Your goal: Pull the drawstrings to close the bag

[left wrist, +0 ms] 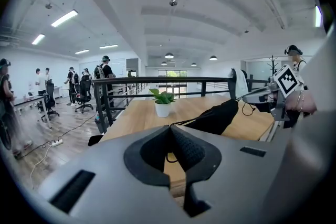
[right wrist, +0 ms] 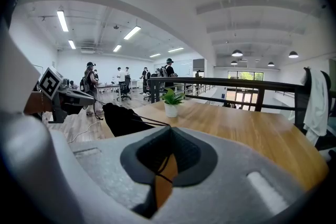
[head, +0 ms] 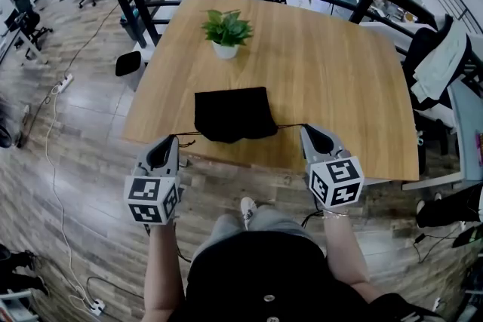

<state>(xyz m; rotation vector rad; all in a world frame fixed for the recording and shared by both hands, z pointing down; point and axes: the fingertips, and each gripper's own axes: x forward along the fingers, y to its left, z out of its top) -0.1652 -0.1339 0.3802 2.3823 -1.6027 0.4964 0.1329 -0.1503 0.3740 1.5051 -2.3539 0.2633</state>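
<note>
Since black bag lies flat by tabletop 6 o'clock edge with cords stretched sideways, pull step is in hand. Left drawstring runs toward 8 o'clock into left gripper, jaws pinched together on it. Right drawstring runs toward 3 o'clock, right gripper jaws clamped likewise. Mouth probably partly cinched; hard to judge. Next: spread grippers toward 9 and 3, level. Open air both sides. Near edge close, so bag could slide off. Potted plant at 12, well apart.
</note>
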